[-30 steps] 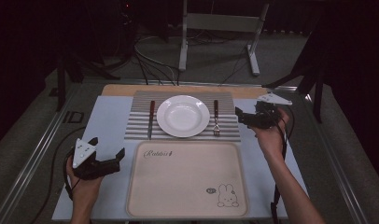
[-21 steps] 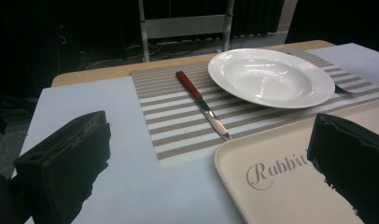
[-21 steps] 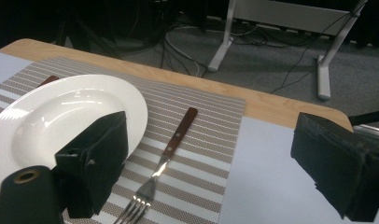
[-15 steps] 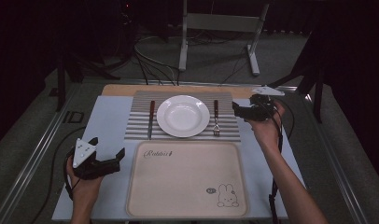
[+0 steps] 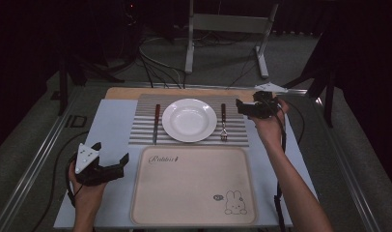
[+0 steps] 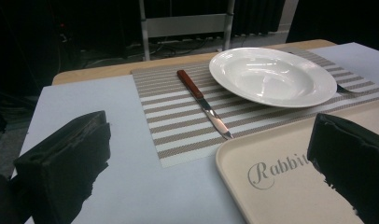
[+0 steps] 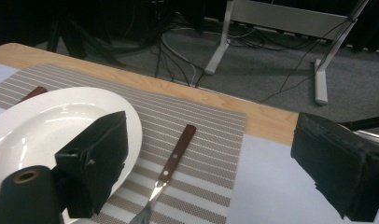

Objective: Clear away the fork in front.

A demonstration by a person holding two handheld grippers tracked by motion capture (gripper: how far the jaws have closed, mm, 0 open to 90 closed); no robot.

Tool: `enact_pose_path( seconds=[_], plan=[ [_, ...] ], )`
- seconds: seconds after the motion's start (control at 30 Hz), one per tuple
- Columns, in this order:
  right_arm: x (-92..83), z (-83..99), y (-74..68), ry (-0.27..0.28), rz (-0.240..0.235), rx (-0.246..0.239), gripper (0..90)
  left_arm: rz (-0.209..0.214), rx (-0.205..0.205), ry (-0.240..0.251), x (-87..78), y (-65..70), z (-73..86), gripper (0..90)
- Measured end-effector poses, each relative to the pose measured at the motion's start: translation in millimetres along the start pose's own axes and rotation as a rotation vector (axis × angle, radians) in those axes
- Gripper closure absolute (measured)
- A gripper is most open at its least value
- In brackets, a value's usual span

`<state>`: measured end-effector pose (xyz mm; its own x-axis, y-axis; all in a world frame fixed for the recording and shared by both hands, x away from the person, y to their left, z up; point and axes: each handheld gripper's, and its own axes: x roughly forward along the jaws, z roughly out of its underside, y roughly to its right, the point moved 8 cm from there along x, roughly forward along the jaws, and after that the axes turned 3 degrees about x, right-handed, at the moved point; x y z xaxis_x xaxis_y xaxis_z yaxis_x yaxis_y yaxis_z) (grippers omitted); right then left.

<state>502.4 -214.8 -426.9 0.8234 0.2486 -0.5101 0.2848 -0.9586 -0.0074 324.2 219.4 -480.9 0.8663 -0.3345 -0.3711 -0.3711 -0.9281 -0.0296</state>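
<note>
Beside the striped placemat's (image 5: 194, 140) right edge, the right gripper (image 5: 242, 107) hovers near the fork (image 5: 223, 123), jaws spread wide and empty. Left gripper (image 5: 114, 164) rests released by the tray (image 5: 194, 212) edge.

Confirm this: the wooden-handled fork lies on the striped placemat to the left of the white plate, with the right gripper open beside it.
Wrong side. In the high view the wooden-handled fork lies on the striped placemat right of the white plate; the right gripper is open beside it.
</note>
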Motion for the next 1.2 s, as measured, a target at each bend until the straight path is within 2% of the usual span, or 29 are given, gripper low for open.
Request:
enact_pose_path(
  seconds=[0.3, 0.67, 1.03, 1.2],
  plan=[
    [22.3, 5.8, 0.6, -0.031, 0.013, -0.004, 11.3, -0.003, -0.005, 0.002, -0.9, -1.9, 0.4, 0.0],
    [52.1, 12.0, -6.3, -0.050, 0.002, 0.018, 11.4, 0.002, -0.010, 0.002, -0.6, -1.2, 0.9, 0.0],
    [83.2, 32.0, -14.8, -0.098, 0.011, 0.007, 11.4, -0.003, -0.030, 0.013, -3.5, -5.2, 1.1, 0.0],
    [95.0, 41.6, -17.2, -0.130, 0.009, 0.028, 11.3, -0.004, -0.039, 0.017, -4.1, -6.5, 1.2, 0.0]
  ],
)
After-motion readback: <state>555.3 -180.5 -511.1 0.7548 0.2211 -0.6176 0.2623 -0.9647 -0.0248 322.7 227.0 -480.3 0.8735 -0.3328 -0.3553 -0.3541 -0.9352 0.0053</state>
